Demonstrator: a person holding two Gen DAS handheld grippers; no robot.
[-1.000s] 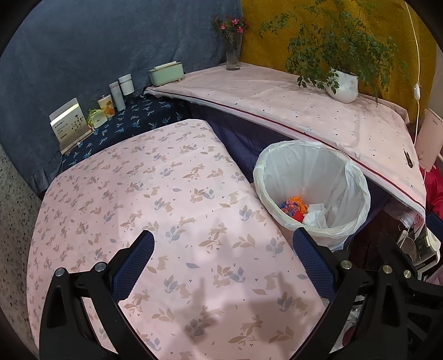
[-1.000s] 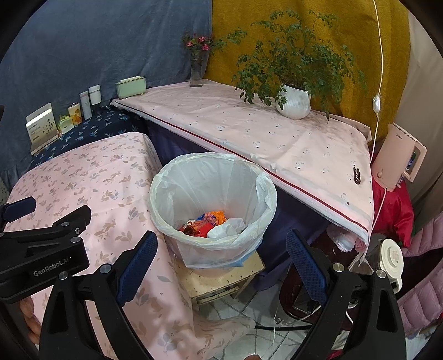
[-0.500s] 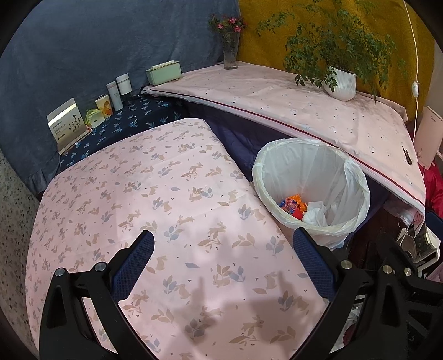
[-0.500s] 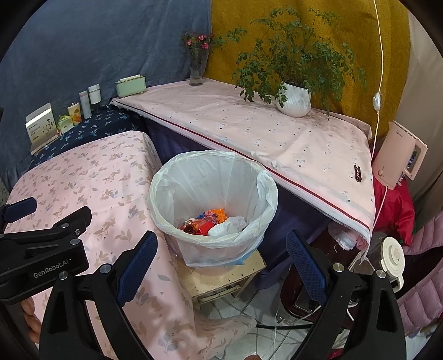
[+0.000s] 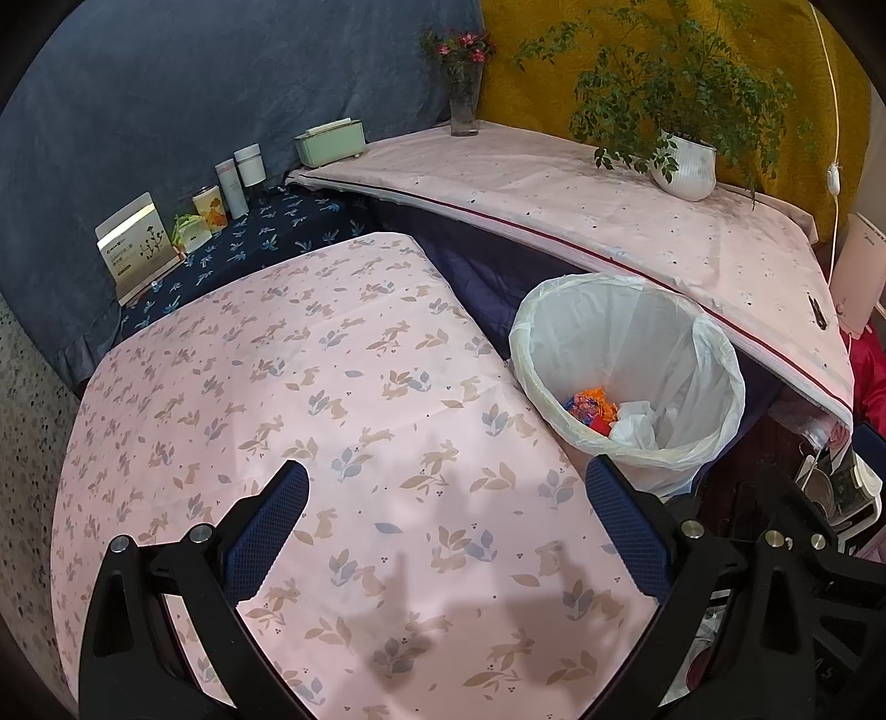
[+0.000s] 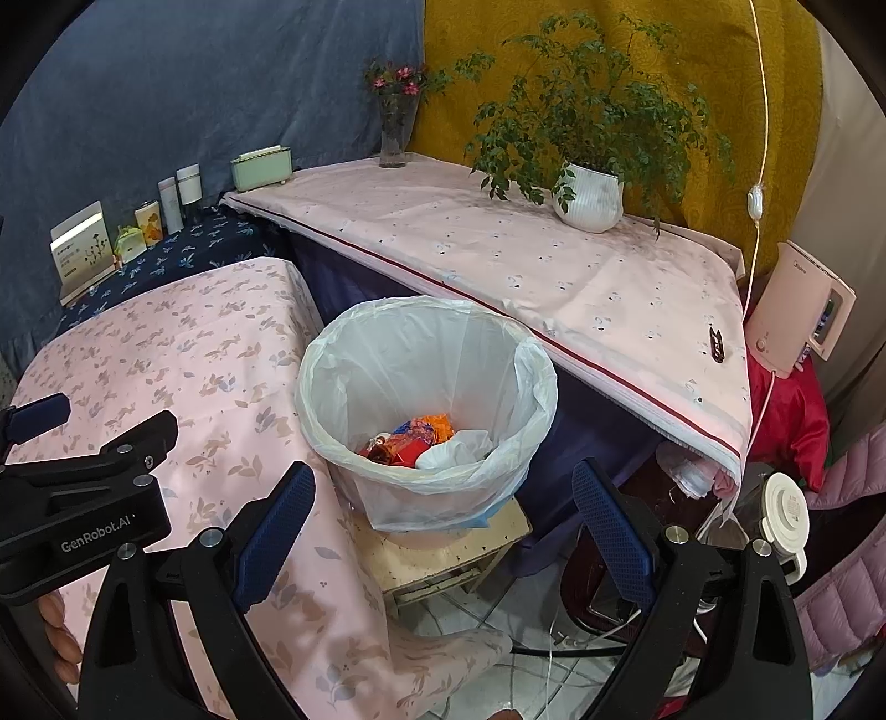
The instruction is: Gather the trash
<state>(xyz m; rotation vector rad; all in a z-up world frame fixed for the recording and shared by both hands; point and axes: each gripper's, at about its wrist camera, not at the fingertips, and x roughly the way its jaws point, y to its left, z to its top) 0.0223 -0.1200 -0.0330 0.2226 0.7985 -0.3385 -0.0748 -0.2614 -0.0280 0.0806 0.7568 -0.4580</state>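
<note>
Blue drape (image 6: 194, 83) meets mustard drape (image 6: 637, 50); floor (image 6: 498, 620) seemingly tiled.

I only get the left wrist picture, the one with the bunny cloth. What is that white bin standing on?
Observer: The trash bin stands on a small, stained wooden stool; your view hides it.
Operator: Is anything red besides the rubbish?
Observer: Yes, a red fabric hangs under a pink appliance at the far right.
Operator: Is the other gripper holding something?
Observer: No. The right gripper is open and empty, near the bin.
</note>
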